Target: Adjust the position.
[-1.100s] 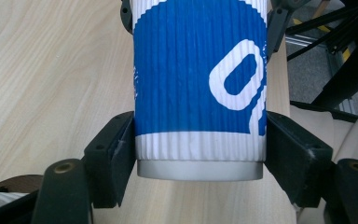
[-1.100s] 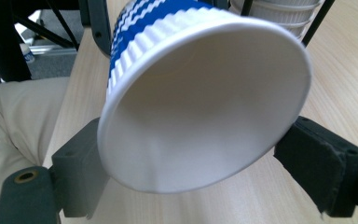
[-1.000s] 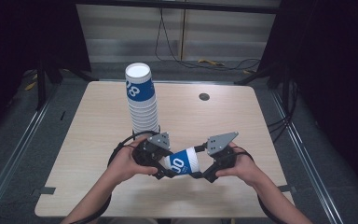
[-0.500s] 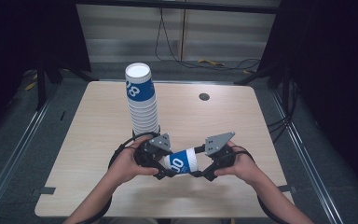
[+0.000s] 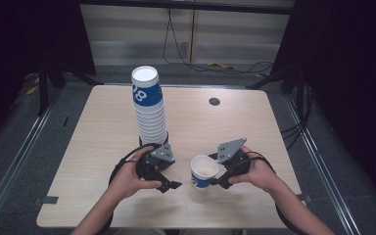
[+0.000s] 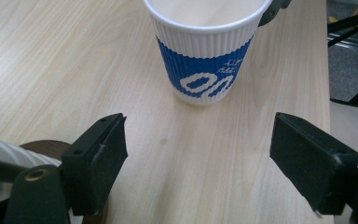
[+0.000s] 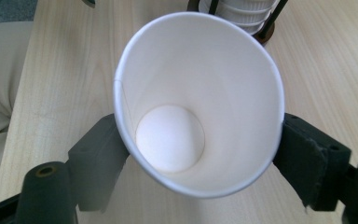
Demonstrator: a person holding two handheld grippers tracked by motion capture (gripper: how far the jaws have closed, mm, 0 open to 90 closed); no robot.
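A blue-and-white ribbed paper cup (image 5: 203, 172) stands upright just above the table's front middle, with my right gripper (image 5: 215, 177) shut on its sides. In the right gripper view its white inside (image 7: 196, 102) sits between both pads of the gripper (image 7: 203, 144). My left gripper (image 5: 172, 177) is to the left of the cup, apart from it. Its jaws have just been opening and hold nothing; in the left gripper view (image 6: 200, 158) the cup (image 6: 205, 51) stands beyond them. A tall stack of the same cups (image 5: 148, 105) rises behind the left hand.
The stack's dark round base (image 7: 265, 33) stands close behind the held cup. A small dark round hole (image 5: 214, 101) lies in the light wooden table (image 5: 103, 132) at the back right. Cables lie on the floor beyond the far edge.
Earlier both grippers held the cup on its side between them. The left gripper has let go, opened and drawn back left; the cup is now upright in the right gripper.
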